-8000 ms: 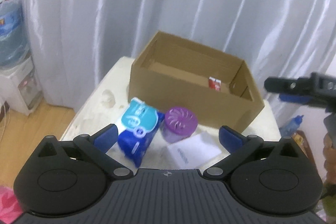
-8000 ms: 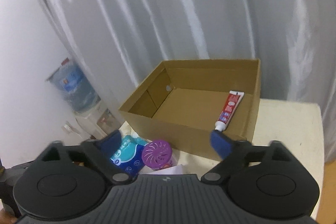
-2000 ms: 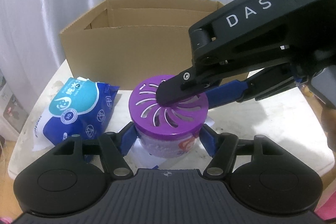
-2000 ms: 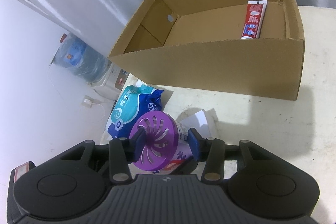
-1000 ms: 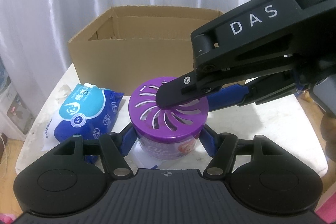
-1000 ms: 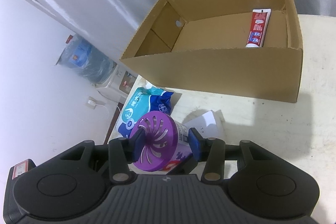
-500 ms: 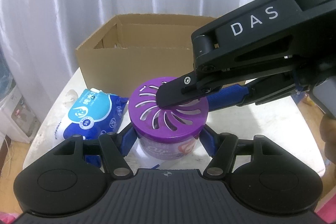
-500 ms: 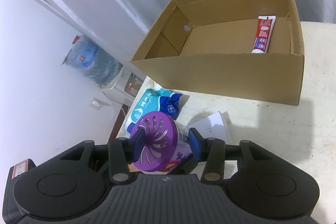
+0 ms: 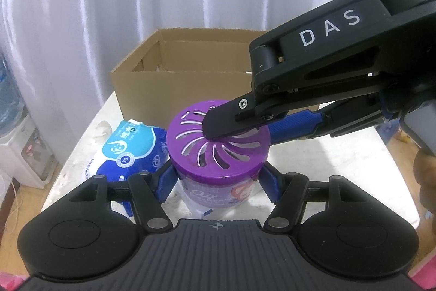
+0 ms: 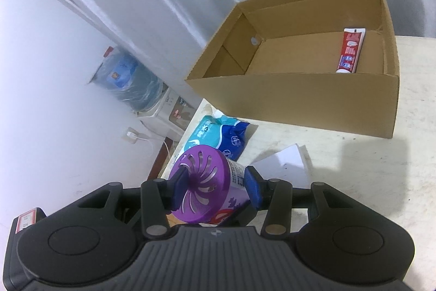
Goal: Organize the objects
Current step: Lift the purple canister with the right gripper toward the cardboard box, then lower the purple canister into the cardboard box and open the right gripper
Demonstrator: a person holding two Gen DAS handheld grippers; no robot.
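**Two tools grip one air freshener**

The left tool (image 9: 218, 182) clamps the body of a purple-lidded air freshener jar (image 9: 218, 152), its blue pads pressed to both sides. The right tool (image 10: 215, 194) pinches the same jar across its slotted lid. The jar sits above the white tabletop (image 10: 368, 182), beside a blue wipes pack (image 9: 130, 152). Behind stands an open cardboard box (image 10: 299, 100) holding a toothpaste tube (image 10: 350, 51).

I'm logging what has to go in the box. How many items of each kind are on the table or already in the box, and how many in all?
Air freshener jar: 1
Wet wipes pack: 1
Toothpaste tube: 1
White paper sheet: 1
Cardboard box: 1
Total: 5
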